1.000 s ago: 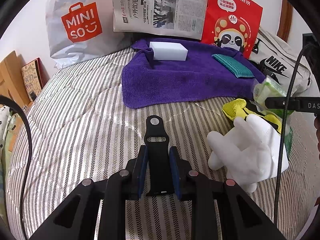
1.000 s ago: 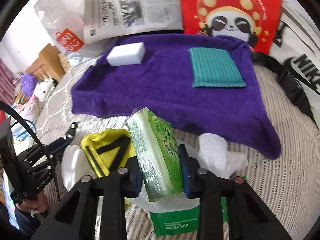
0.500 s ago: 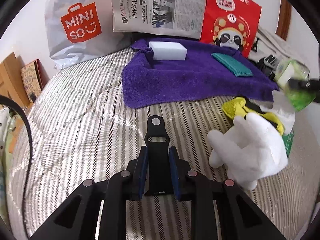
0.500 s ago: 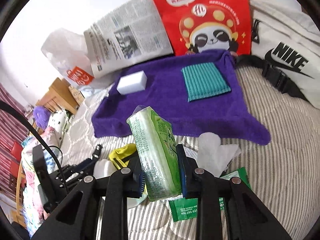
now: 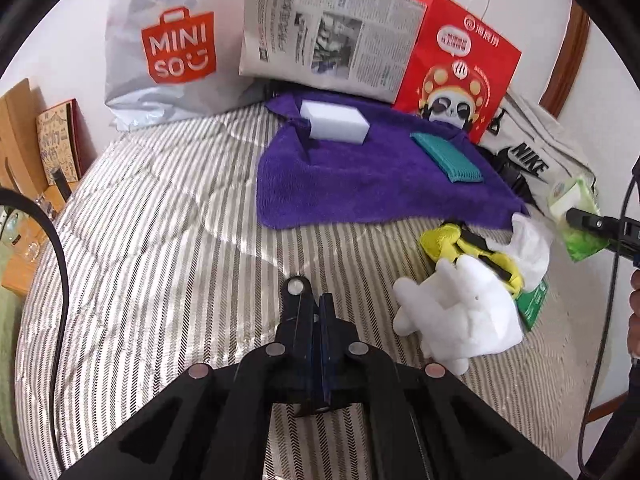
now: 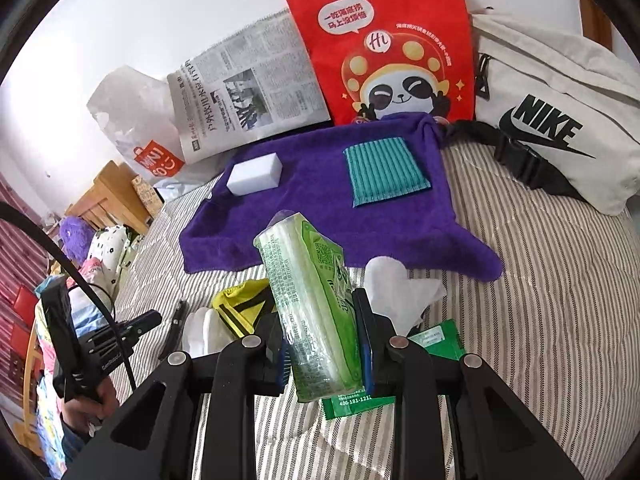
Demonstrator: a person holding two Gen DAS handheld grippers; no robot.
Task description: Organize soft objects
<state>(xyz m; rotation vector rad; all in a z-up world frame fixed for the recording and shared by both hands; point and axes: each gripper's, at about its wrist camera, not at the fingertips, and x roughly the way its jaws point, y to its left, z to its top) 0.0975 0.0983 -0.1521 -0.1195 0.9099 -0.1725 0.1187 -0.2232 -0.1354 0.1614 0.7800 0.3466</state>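
Observation:
My left gripper (image 5: 314,320) is shut on a thin black strap (image 5: 297,292) that stands edge-on between the blue pads, above the striped bedcover. My right gripper (image 6: 324,344) is shut on a green pack of tissues (image 6: 312,304), held upright in front of the purple towel (image 6: 320,208). On the towel lie a white sponge block (image 6: 254,172) and a teal ribbed cloth (image 6: 384,172). A white plush toy (image 5: 460,316), a yellow item with black bands (image 5: 456,242), a white wipe (image 6: 396,292) and a green packet (image 6: 436,338) lie on the cover in front of the towel.
A Miniso bag (image 5: 168,60), a newspaper (image 5: 328,44), a red panda bag (image 6: 392,48) and a white Nike bag (image 6: 552,120) stand along the wall behind the towel. Wooden furniture (image 5: 16,132) is beside the bed's left edge. A hand (image 6: 92,400) holds the left gripper.
My right gripper has lifted the tissue pack off the pile and tilted up. In my left gripper the black strap has turned from flat-on to edge-on as the jaws closed tighter and rose a little.

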